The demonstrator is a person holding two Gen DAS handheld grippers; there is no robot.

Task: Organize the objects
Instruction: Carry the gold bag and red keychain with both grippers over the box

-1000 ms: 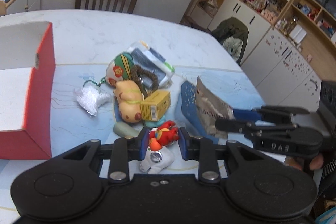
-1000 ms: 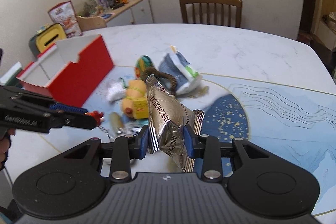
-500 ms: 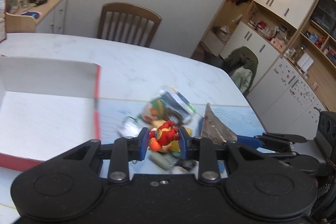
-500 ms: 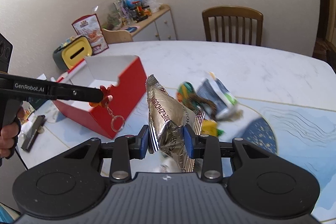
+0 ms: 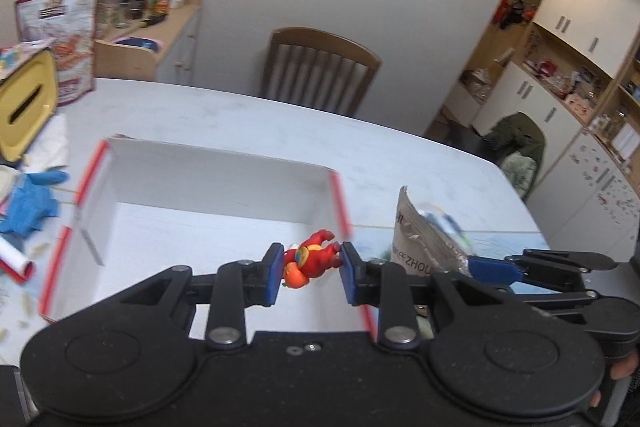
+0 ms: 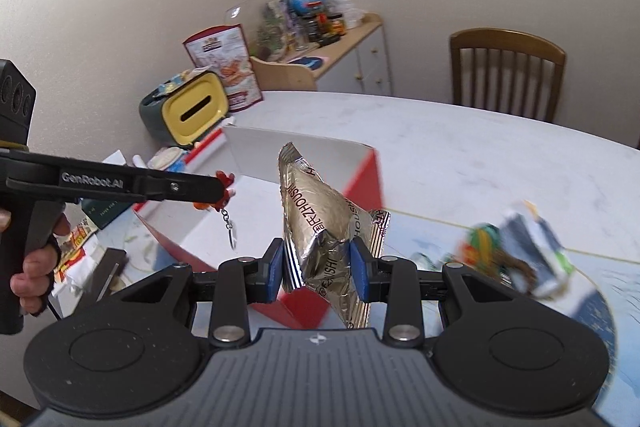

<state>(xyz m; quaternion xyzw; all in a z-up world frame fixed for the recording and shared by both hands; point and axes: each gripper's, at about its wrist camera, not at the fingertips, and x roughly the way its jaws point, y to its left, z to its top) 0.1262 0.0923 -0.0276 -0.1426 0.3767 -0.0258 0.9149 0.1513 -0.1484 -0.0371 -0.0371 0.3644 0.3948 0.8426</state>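
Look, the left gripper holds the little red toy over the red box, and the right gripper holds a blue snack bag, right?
Not quite: the snack bag in the right gripper is shiny silver and gold foil, not blue, as the right wrist view shows. The rest is right: the left gripper holds the little red toy over the red box.

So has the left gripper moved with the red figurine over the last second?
Yes. The left gripper, shut on the red figurine, has gone from the pile to over the red box.
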